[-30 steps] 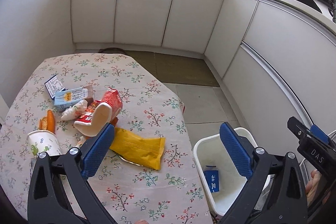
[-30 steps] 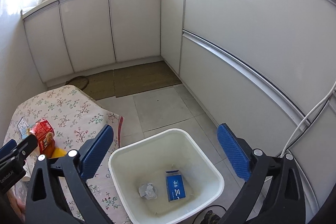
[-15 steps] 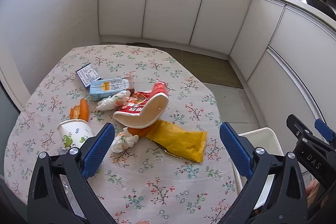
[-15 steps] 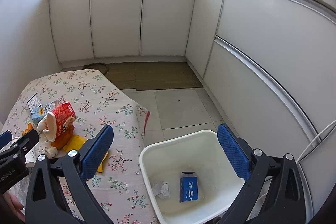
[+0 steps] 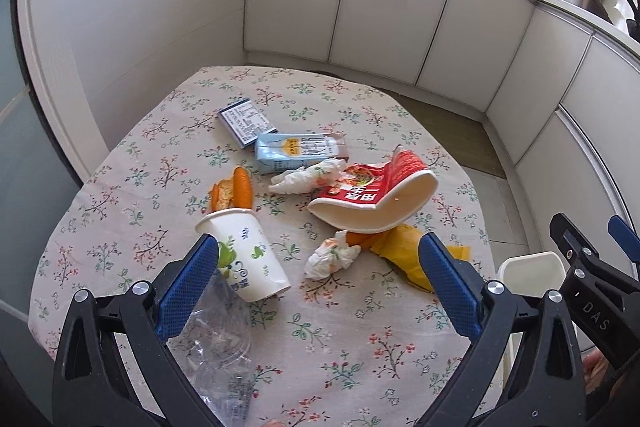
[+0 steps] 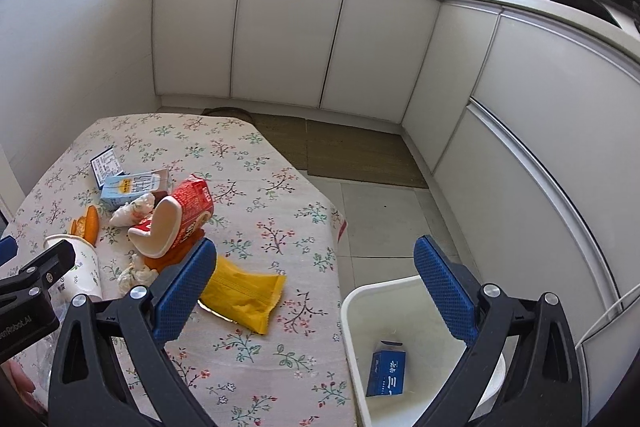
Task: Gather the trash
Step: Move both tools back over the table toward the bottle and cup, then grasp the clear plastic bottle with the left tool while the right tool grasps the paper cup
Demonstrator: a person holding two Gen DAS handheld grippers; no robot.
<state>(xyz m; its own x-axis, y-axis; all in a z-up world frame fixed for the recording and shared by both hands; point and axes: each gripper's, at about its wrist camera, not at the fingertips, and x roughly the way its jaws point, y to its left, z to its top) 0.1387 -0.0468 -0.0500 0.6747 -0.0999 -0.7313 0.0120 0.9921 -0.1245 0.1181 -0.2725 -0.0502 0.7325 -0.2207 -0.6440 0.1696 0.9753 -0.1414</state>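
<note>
Right wrist: bin (image 6: 352, 311) just beside table (image 6: 304, 227) edge.

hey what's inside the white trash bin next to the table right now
The white bin holds a small blue carton lying on its bottom. The right gripper, open and empty, covers part of the inside, so anything else in there is hidden.

A tipped paper cup (image 5: 244, 257), crumpled tissues (image 5: 330, 257), yellow wrapper (image 6: 244, 293) and crushed noodle bowl (image 5: 374, 197) litter the tablecloth.
</note>
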